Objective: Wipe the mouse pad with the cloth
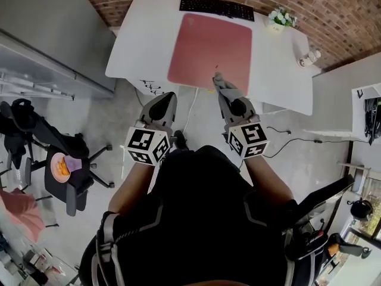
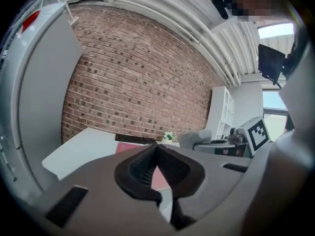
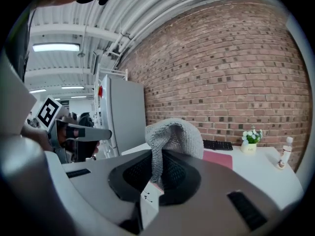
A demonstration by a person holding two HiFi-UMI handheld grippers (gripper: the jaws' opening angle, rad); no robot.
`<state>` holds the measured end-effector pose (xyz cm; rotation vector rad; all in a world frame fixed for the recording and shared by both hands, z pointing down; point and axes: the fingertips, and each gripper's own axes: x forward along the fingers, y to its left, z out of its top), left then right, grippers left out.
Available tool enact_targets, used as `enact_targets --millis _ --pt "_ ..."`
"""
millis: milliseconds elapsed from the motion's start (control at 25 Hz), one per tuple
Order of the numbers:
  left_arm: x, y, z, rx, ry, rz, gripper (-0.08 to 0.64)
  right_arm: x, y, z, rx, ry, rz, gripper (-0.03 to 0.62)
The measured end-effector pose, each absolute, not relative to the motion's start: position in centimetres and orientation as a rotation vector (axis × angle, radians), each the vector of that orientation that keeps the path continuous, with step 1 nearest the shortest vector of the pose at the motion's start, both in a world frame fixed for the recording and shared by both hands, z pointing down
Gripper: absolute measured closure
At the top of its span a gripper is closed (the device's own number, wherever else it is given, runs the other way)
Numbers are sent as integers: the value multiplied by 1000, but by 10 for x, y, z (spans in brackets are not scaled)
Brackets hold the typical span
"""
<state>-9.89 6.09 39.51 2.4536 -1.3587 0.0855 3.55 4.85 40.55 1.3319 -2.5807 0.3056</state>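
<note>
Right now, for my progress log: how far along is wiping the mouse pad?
Done: the grey cloth is picked up, clamped in the right gripper. In hand: that gripper points at the pink mouse pad. Left: the wiping itself; no contact with the pad shows. The left gripper is shut, empty.

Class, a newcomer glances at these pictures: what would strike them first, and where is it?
The pink mouse pad stands out, lying in the middle of the white table with a black keyboard behind it. Next comes the grey knitted cloth, pinched in the right gripper near the pad's front edge; the left gripper is shut on nothing.
</note>
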Motion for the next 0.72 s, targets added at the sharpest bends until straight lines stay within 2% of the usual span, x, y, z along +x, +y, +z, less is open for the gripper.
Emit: enact_targets --millis 240,720 --pt "-147 31 442 2372 -1434 197 555 -19 4 468 1172 -2518 373 563" --pt "-172 3 498 2148 -1534 317 555 -104 -55 601 777 -2380 384 563"
